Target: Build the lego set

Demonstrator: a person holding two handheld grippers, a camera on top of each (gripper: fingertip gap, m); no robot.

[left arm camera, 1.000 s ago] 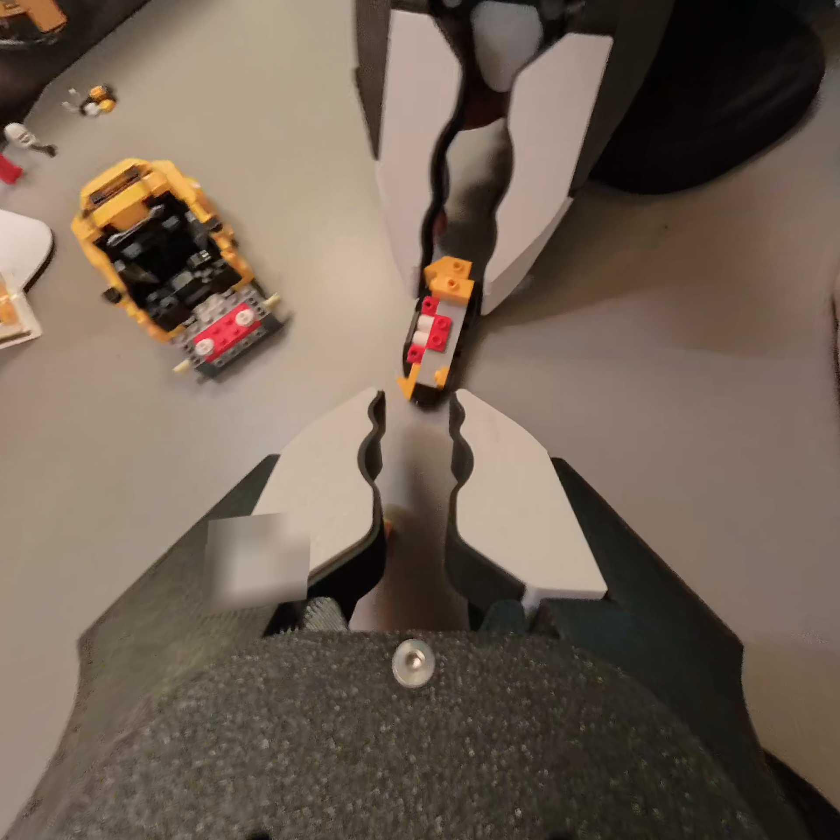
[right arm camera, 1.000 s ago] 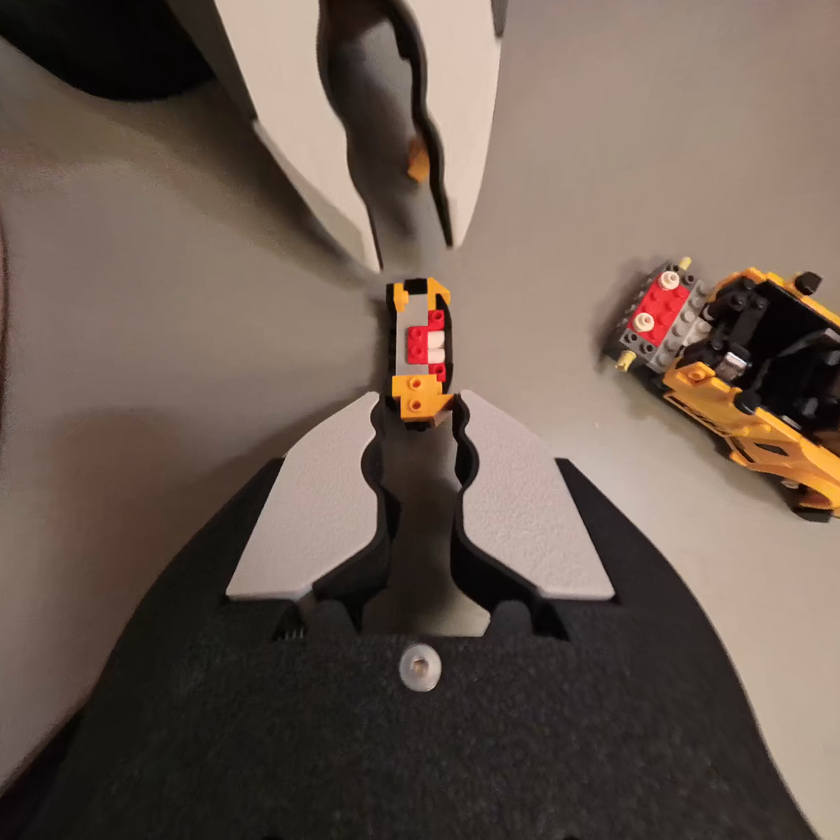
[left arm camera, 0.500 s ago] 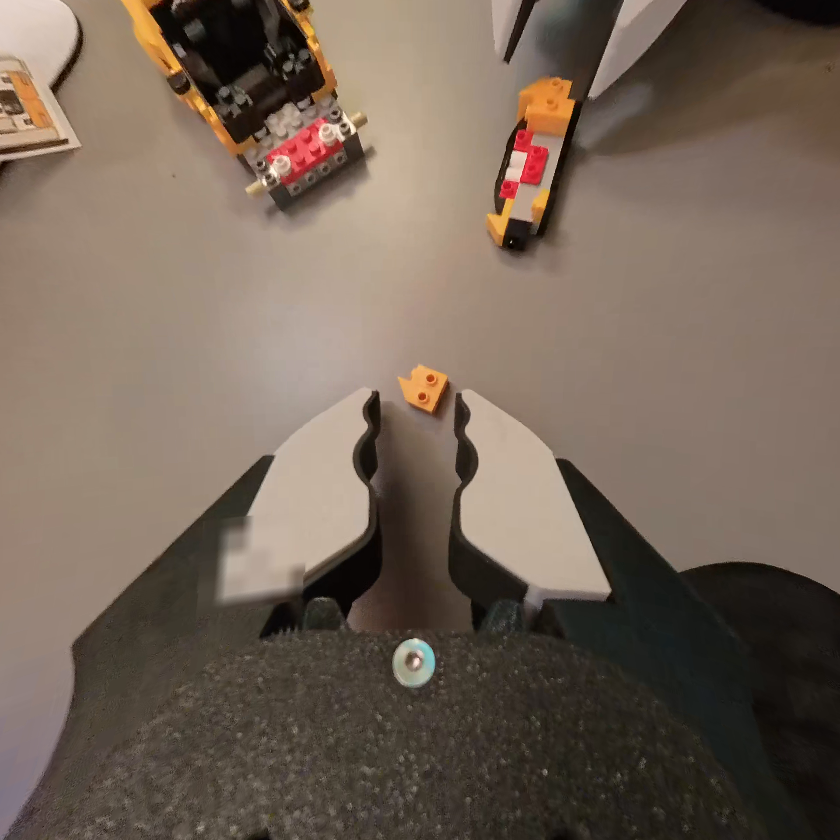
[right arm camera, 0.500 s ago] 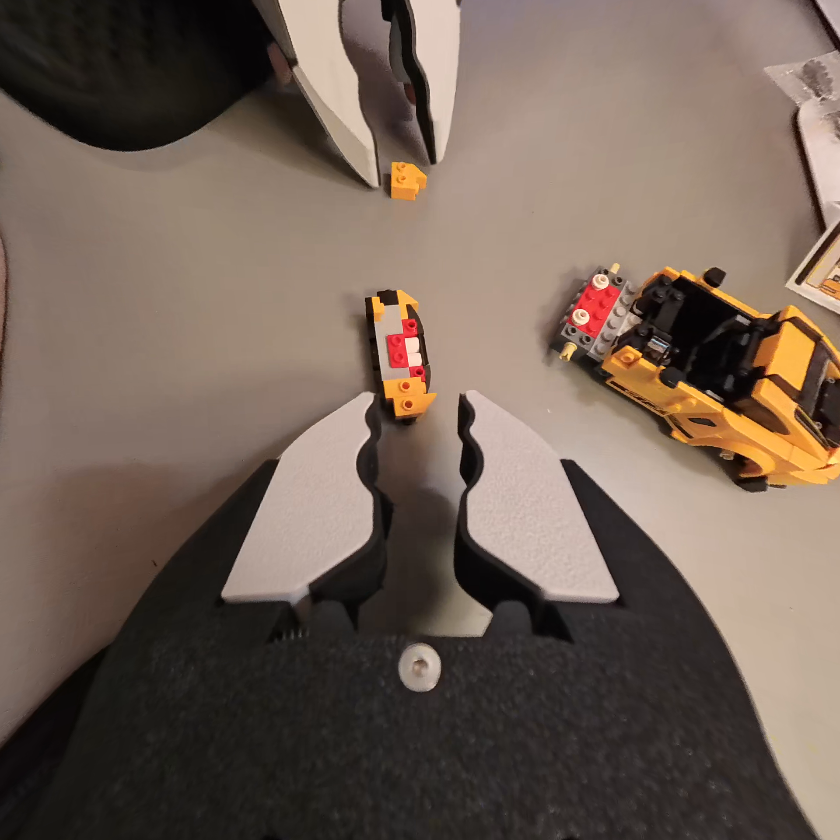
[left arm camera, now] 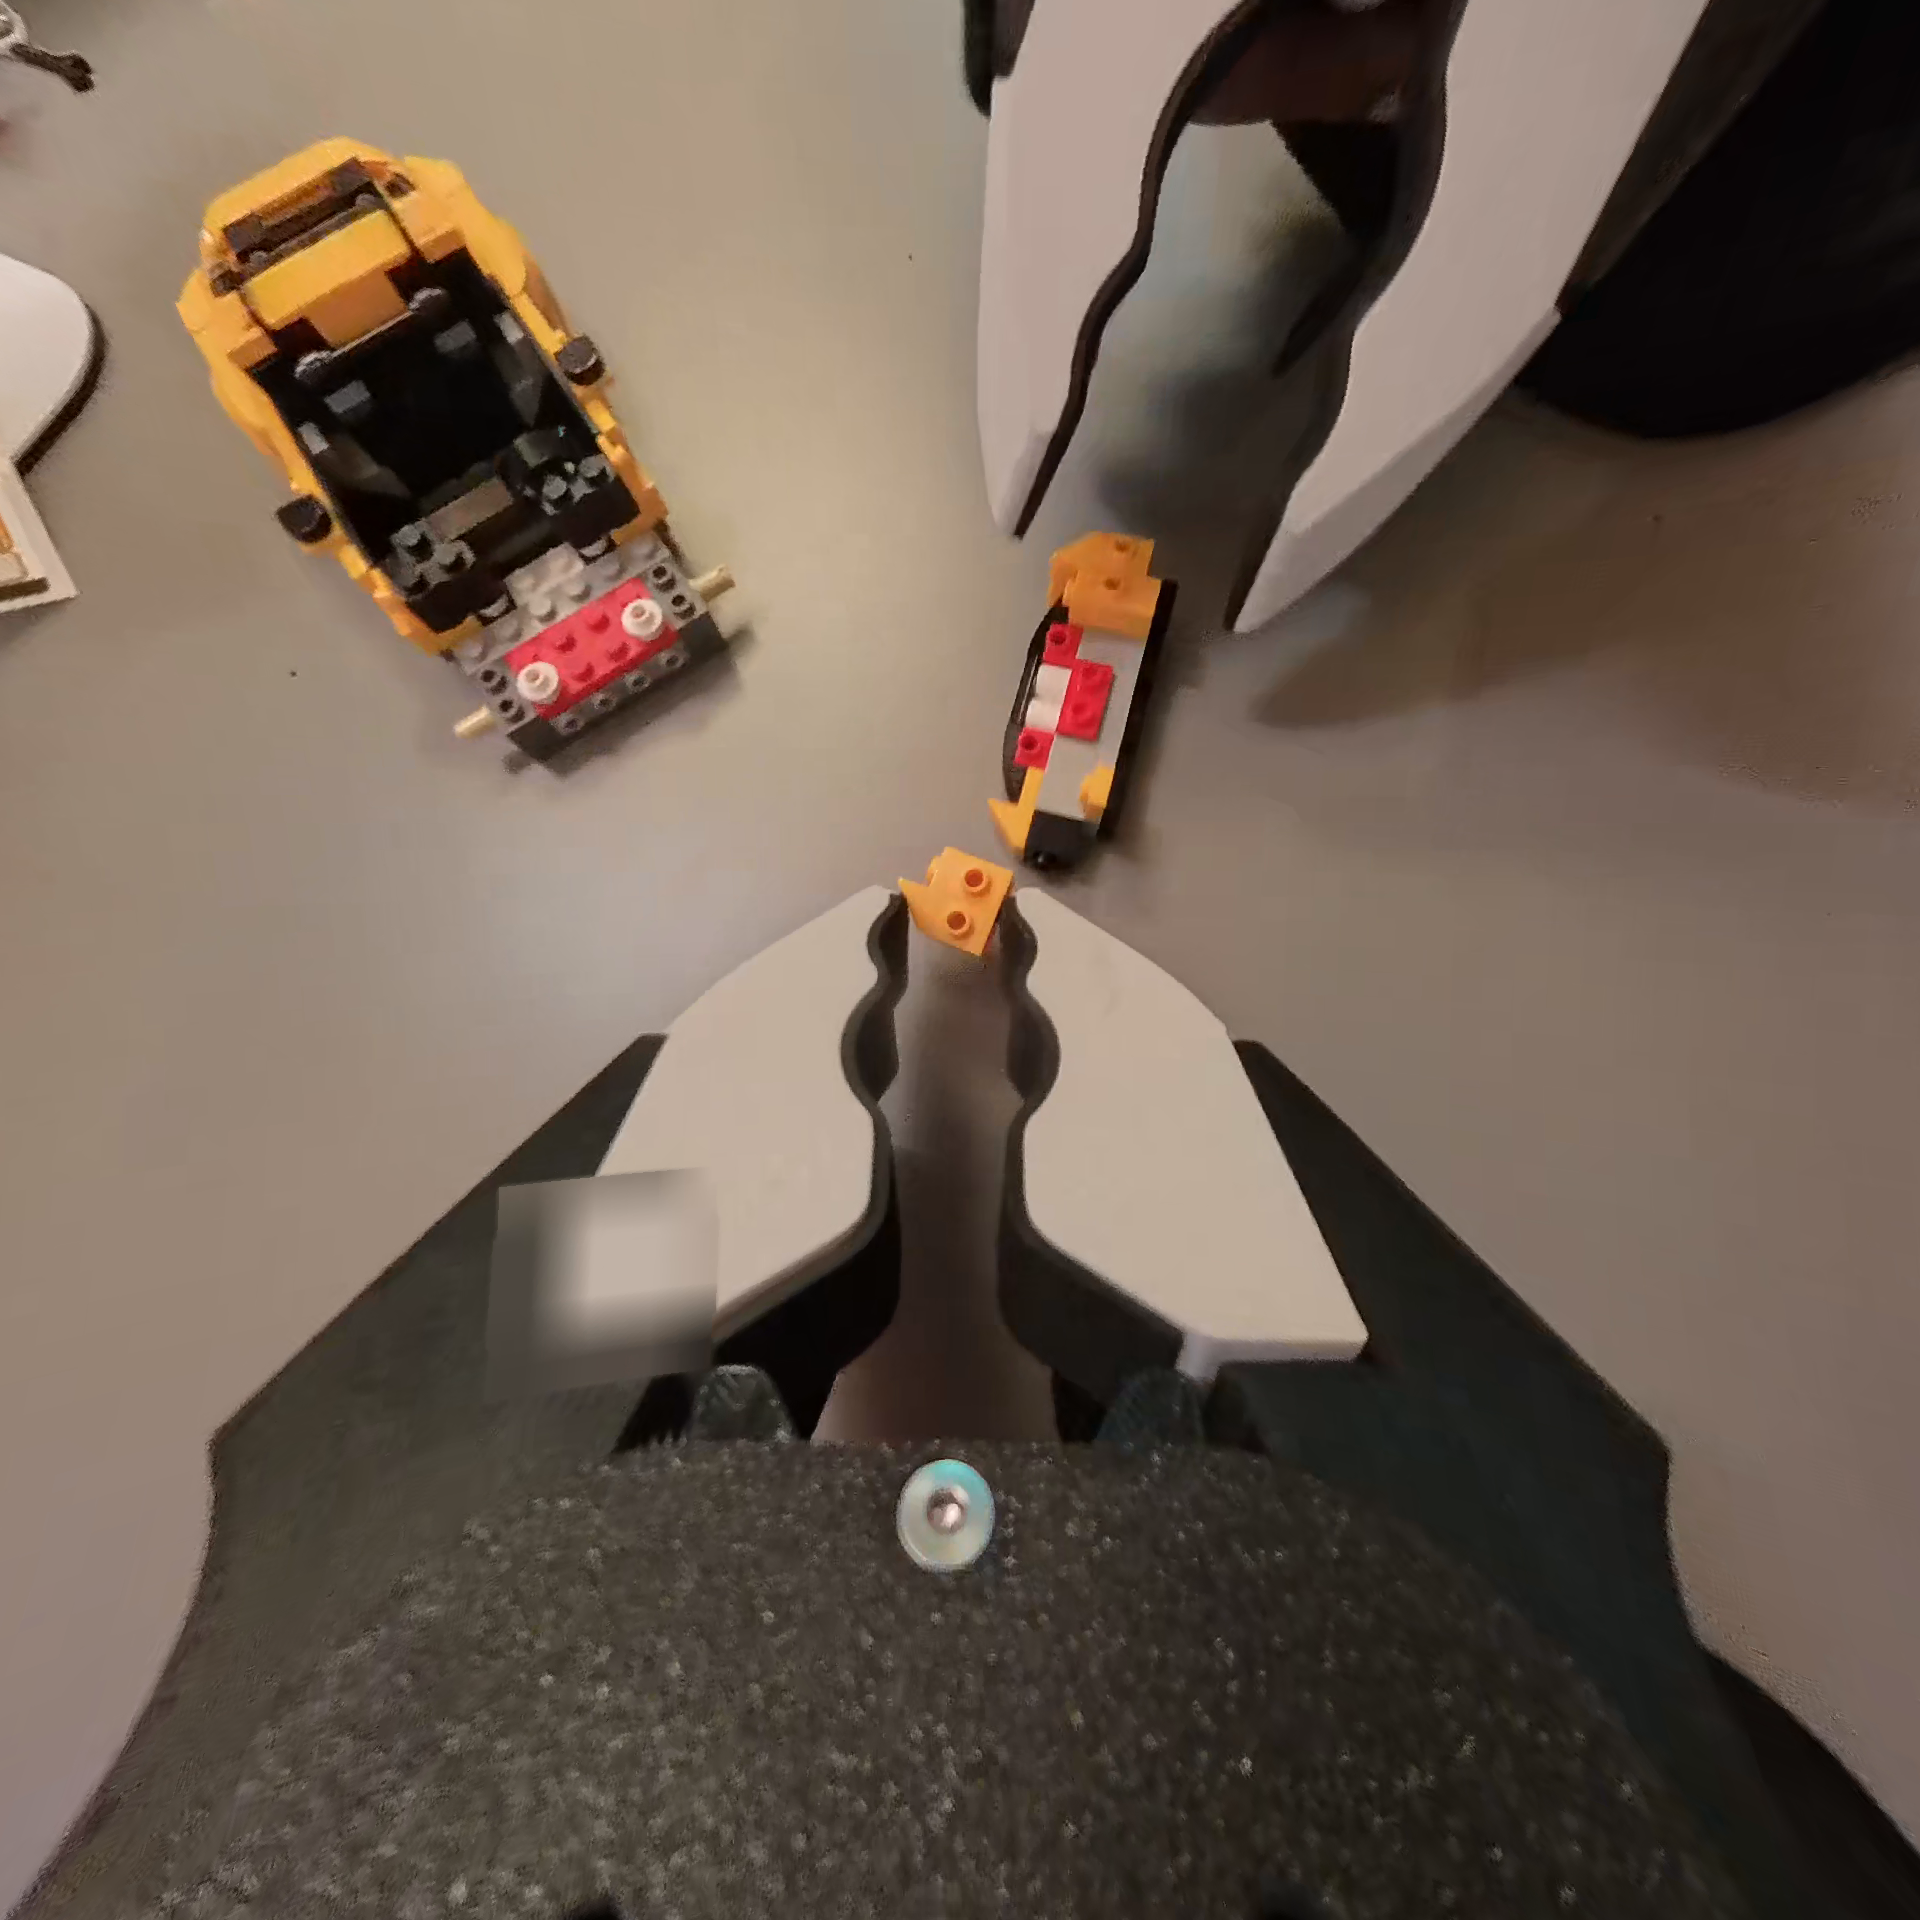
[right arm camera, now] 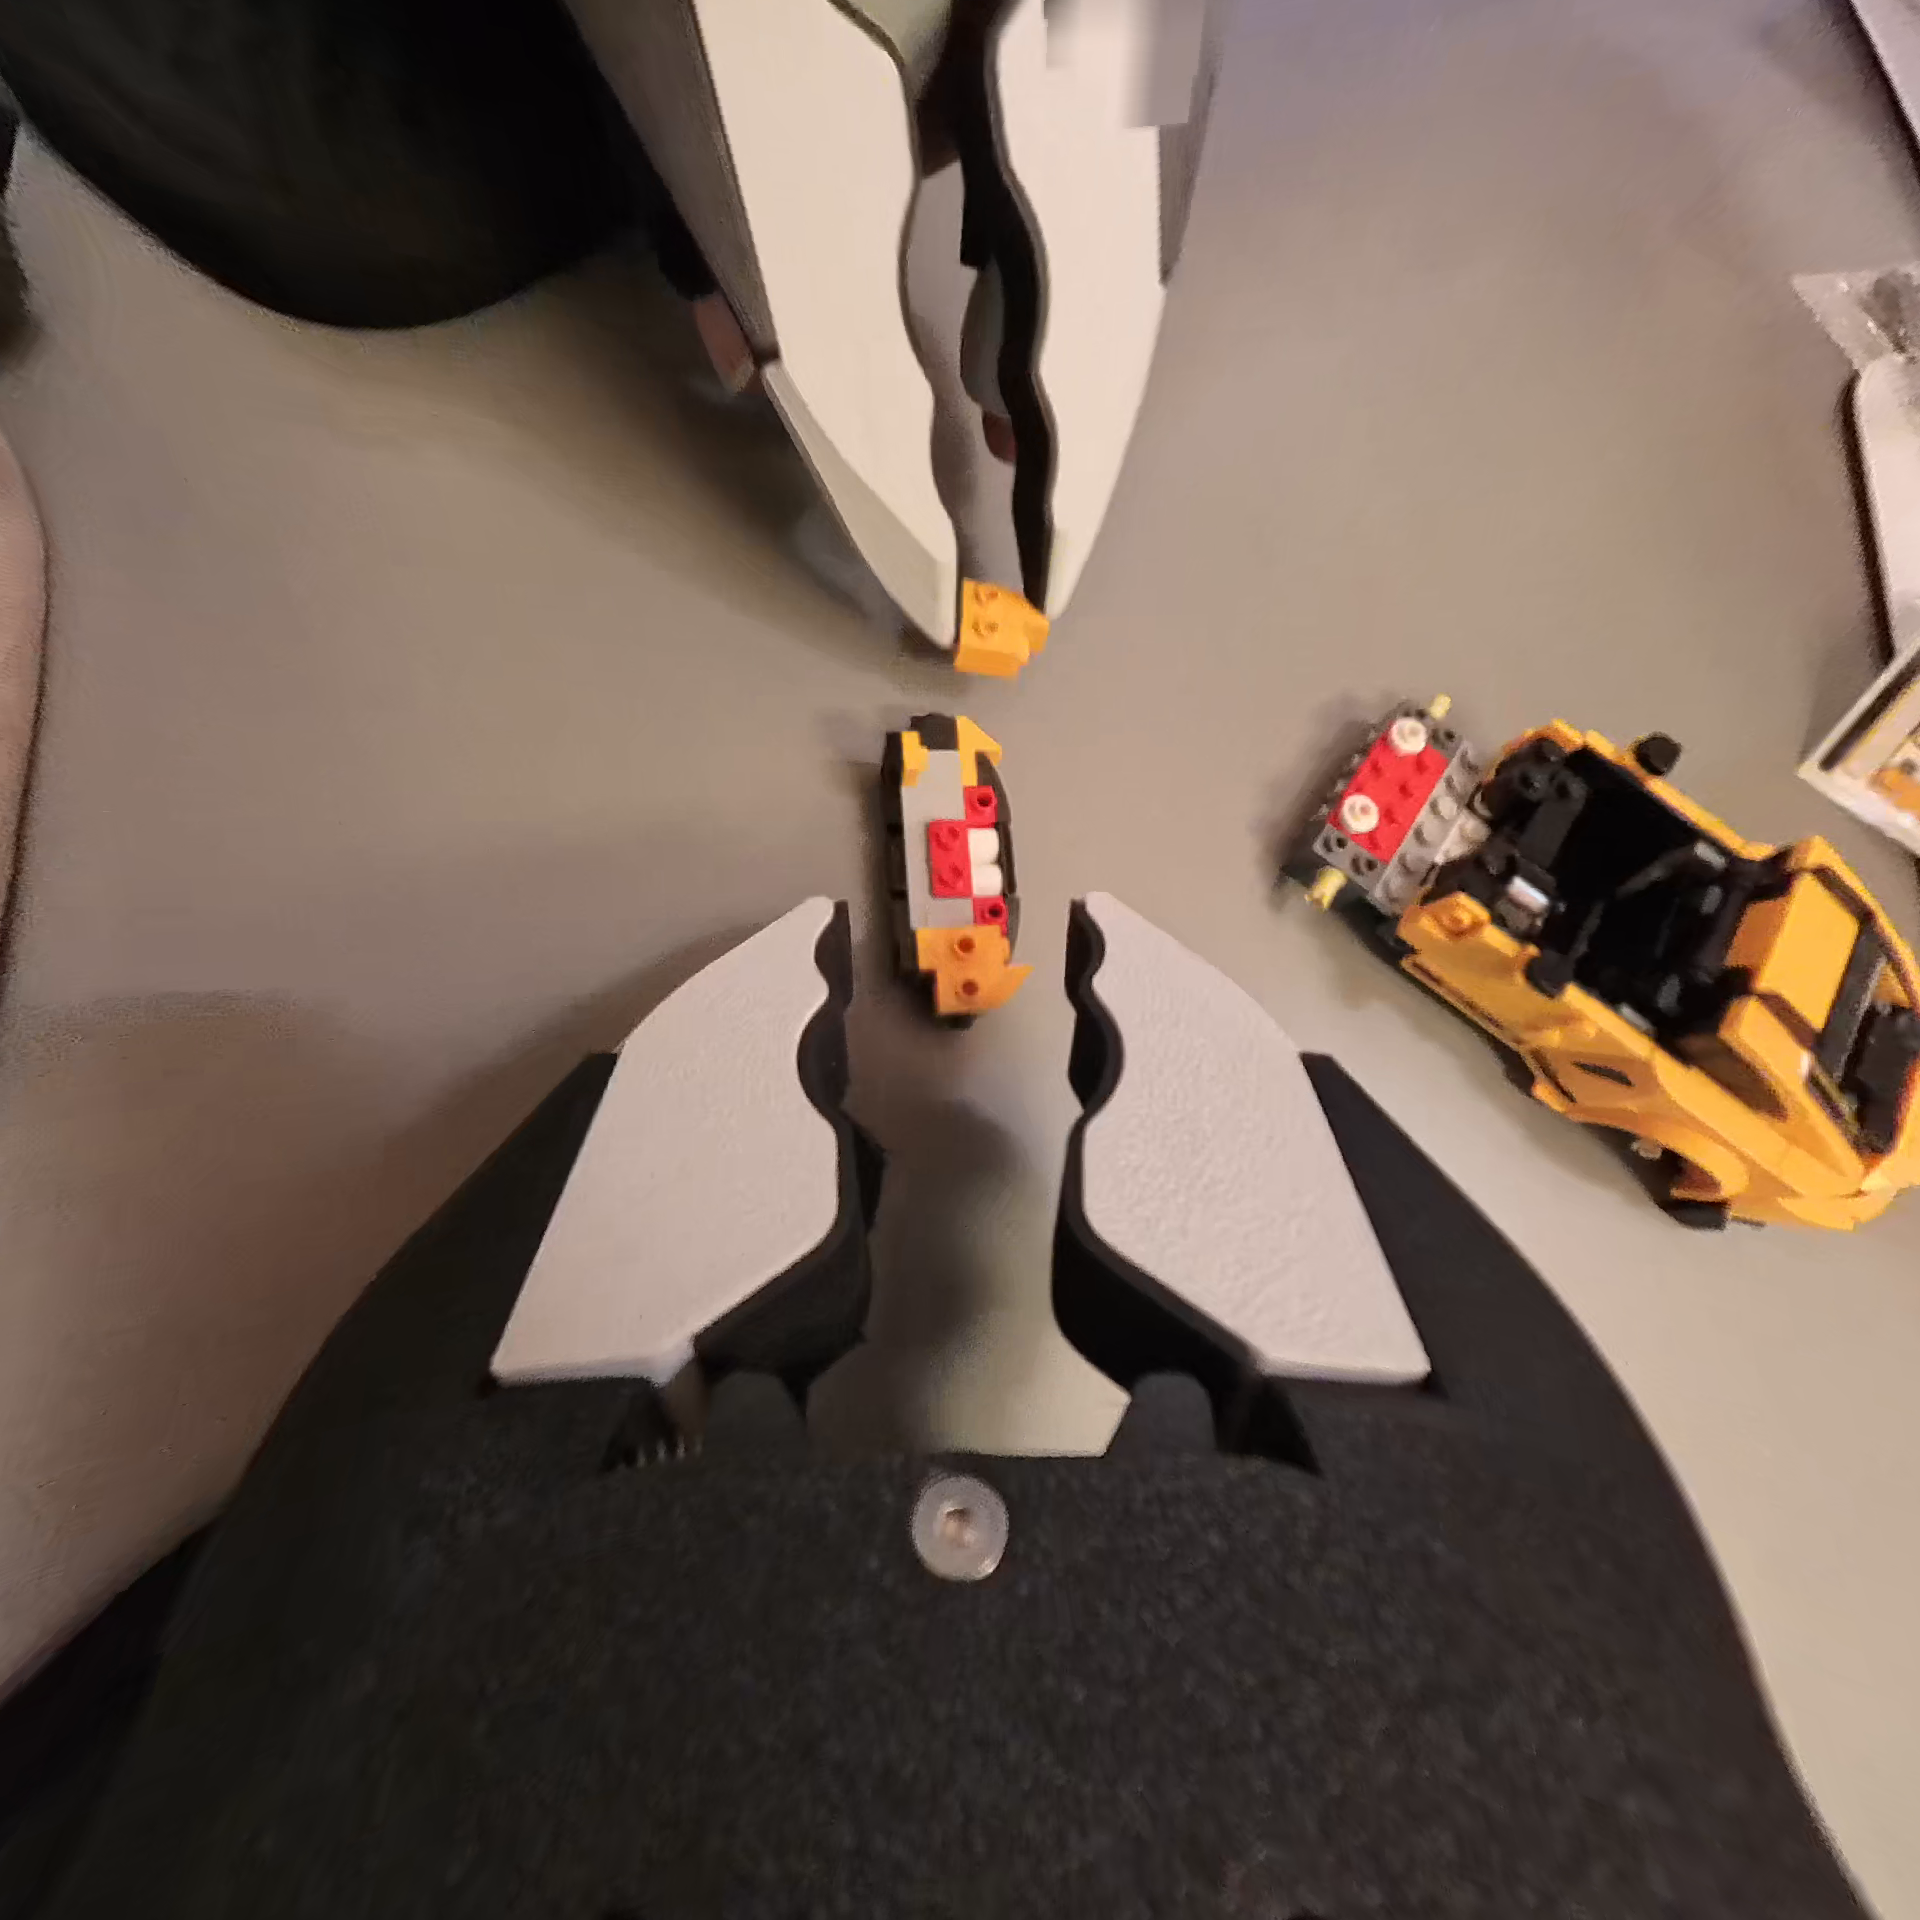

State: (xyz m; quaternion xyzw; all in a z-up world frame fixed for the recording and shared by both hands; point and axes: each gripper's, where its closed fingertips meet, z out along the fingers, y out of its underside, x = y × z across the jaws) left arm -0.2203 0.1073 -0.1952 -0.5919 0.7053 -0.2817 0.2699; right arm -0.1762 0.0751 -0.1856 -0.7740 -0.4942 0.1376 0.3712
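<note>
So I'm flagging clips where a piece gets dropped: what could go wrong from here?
1. The left gripper pinches the small orange piece only at its fingertips, so it could twist or pop out.
2. The narrow sub-assembly lies loose on the table between the open right gripper's fingers; pressing the piece on could push it aside.

Grey table (left arm camera: pixel 312 935), white-and-black flat object (left arm camera: pixel 42 353) at its edge, dark rounded object (right arm camera: pixel 312 187)

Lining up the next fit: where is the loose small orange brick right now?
The small orange brick is pinched at the left gripper tips, just short of the small sub-assembly on the table; the open right gripper straddles that piece's far end.
</note>
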